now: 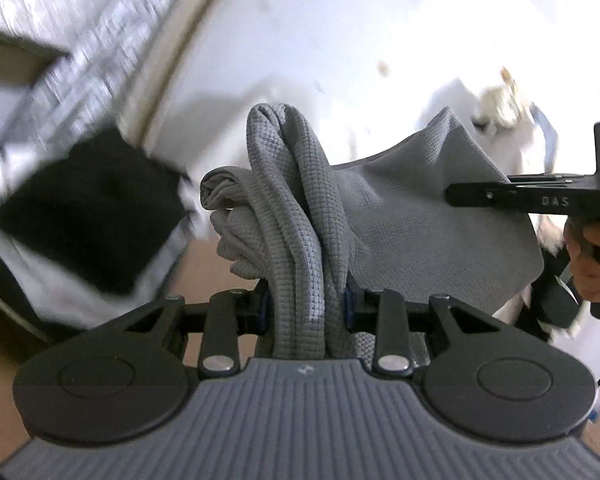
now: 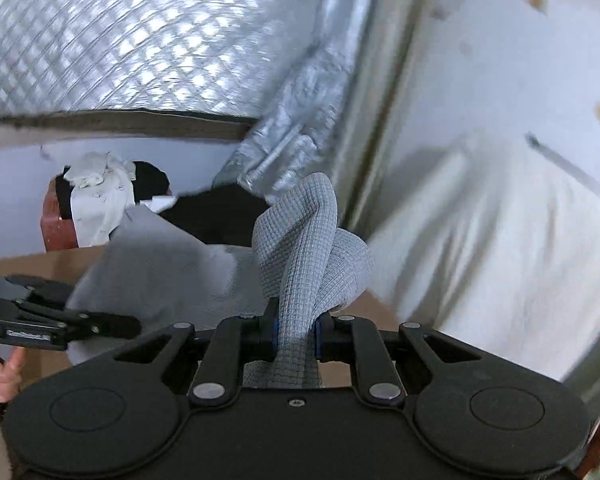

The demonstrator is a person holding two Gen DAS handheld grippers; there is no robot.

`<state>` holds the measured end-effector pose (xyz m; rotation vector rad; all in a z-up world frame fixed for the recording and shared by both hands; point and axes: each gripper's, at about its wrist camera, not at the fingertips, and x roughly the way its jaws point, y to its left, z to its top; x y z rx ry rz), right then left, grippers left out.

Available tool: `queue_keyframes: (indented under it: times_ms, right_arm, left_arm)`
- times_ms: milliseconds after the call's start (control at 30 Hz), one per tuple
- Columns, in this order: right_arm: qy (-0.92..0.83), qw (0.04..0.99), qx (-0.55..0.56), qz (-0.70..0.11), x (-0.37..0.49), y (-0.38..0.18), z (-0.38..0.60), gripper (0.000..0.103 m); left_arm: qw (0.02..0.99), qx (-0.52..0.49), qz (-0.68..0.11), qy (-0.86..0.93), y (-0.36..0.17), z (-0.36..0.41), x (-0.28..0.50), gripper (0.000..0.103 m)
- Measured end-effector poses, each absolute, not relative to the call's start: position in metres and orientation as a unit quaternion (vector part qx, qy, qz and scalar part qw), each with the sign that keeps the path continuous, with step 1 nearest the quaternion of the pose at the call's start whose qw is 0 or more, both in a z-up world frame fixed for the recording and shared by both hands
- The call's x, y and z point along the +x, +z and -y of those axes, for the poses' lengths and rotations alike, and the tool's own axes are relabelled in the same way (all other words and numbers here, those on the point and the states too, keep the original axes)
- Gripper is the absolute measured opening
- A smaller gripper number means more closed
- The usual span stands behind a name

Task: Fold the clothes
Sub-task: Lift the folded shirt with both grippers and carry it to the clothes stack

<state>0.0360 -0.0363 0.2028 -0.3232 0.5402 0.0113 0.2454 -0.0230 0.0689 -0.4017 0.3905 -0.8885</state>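
Grey waffle-knit cloth garment (image 1: 296,216) is clamped in both tools and stretched between them, lifted clear of the tan surface (image 2: 40,264). Left gripper (image 1: 304,306) pinches a thick bunched fold rising ahead of its fingers. Right gripper (image 2: 296,334) is clenched on a twisted fold directly ahead. Black folded cloth (image 1: 88,208) lies forward-left of the left gripper, blurred.
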Motion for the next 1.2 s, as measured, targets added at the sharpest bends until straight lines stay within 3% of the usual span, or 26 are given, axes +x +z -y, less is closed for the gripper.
queue_keyframes:
  times_ms: [167,400,567,633,667,733,767,833,967,1033,1100,1200]
  right_arm:
    - [0.035,0.954,-0.201,-0.218,0.118,0.225,-0.01,0.017]
    - [0.123,0.947,-0.226,-0.194,0.236,0.199,-0.058,0.017]
    - [0.177,0.926,-0.258,-0.209,0.308,0.173,-0.07,0.017]
    - [0.171,0.922,-0.261,-0.229,0.337,0.154,-0.067,0.017]
    - [0.161,0.92,-0.261,-0.243,0.35,0.141,-0.062,0.018]
    - [0.14,0.916,-0.261,-0.271,0.375,0.114,-0.05,0.029]
    - [0.129,0.913,-0.261,-0.285,0.387,0.101,-0.044,0.048]
    - [0.048,0.917,-0.259,-0.301,0.402,0.082,-0.038,0.05]
    - [0.03,0.956,-0.134,-0.259,0.381,0.106,-0.013,0.056]
    - [0.016,0.973,-0.026,-0.23,0.355,0.12,0.008,0.067]
    - [0.008,0.971,0.078,-0.226,0.324,0.12,0.03,0.069]
    - [0.051,0.954,0.144,-0.258,0.293,0.097,0.045,0.07]
  left_arm:
    - [0.905,-0.209,-0.141,-0.341,0.081,-0.01,0.289,0.031]
    - [0.902,-0.316,-0.126,-0.265,0.017,-0.049,0.343,0.031]
    - [0.888,-0.337,-0.171,-0.262,-0.025,-0.03,0.382,0.032]
    - [0.876,-0.362,-0.196,-0.252,-0.043,-0.023,0.398,0.035]
    - [0.874,-0.366,-0.206,-0.243,-0.05,-0.02,0.403,0.042]
    - [0.88,-0.354,-0.216,-0.23,-0.057,-0.016,0.407,0.05]
    - [0.884,-0.346,-0.215,-0.231,-0.058,-0.016,0.408,0.054]
    - [0.887,-0.339,-0.213,-0.23,-0.056,-0.018,0.409,0.057]
    - [0.89,-0.34,-0.207,-0.223,-0.058,-0.022,0.409,0.059]
    - [0.897,-0.326,-0.203,-0.22,-0.054,-0.02,0.405,0.059]
    - [0.897,-0.324,-0.202,-0.224,-0.056,-0.022,0.394,0.059]
    - [0.889,-0.34,-0.203,-0.23,-0.057,-0.027,0.393,0.059]
